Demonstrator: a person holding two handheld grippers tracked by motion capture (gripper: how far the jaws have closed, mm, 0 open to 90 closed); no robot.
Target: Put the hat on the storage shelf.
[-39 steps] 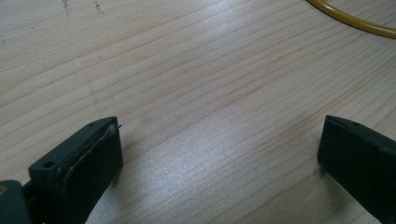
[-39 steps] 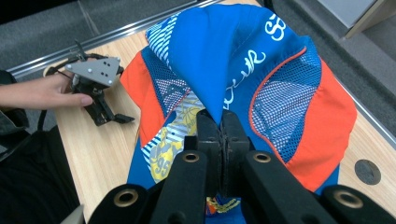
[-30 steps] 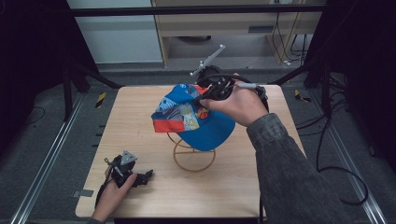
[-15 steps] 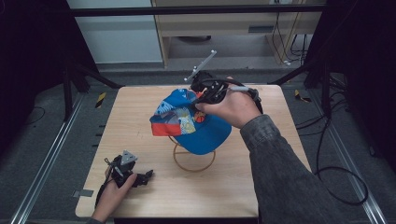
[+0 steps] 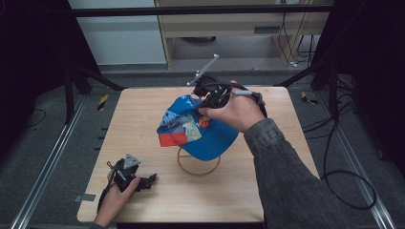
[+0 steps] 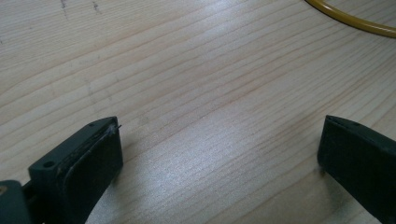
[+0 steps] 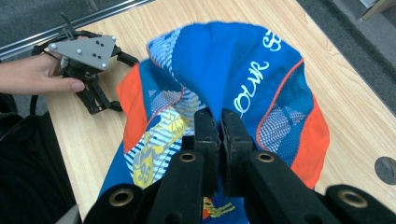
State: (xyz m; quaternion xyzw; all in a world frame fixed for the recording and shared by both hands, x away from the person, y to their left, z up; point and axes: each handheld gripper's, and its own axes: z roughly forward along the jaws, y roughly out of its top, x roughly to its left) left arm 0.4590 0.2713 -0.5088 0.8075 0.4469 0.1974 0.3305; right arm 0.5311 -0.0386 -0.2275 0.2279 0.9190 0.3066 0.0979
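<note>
A blue cap (image 5: 200, 133) with orange panels and a printed patch hangs over the middle of the wooden table (image 5: 143, 114). My right gripper (image 5: 203, 106) is shut on it, and the right gripper view shows the two jaws pressed together on the blue fabric (image 7: 243, 70) at the right gripper (image 7: 220, 116). Under the cap lies a yellow wire ring (image 5: 198, 174). My left gripper (image 5: 148, 180) rests on the table near the front left corner, held by a hand. Its jaws stand wide apart over bare wood at the left gripper (image 6: 219, 144), with an arc of the ring (image 6: 355, 18) beyond.
The table sits between dark frame posts, with metal rails on the floor at both sides. A cable trails off the right gripper to the floor on the right. A low shelf stands beyond the far edge. A round hole (image 7: 386, 170) marks the tabletop.
My right hand has shifted slightly to the left with the cap still pinched. The left hand and its gripper have stayed put.
</note>
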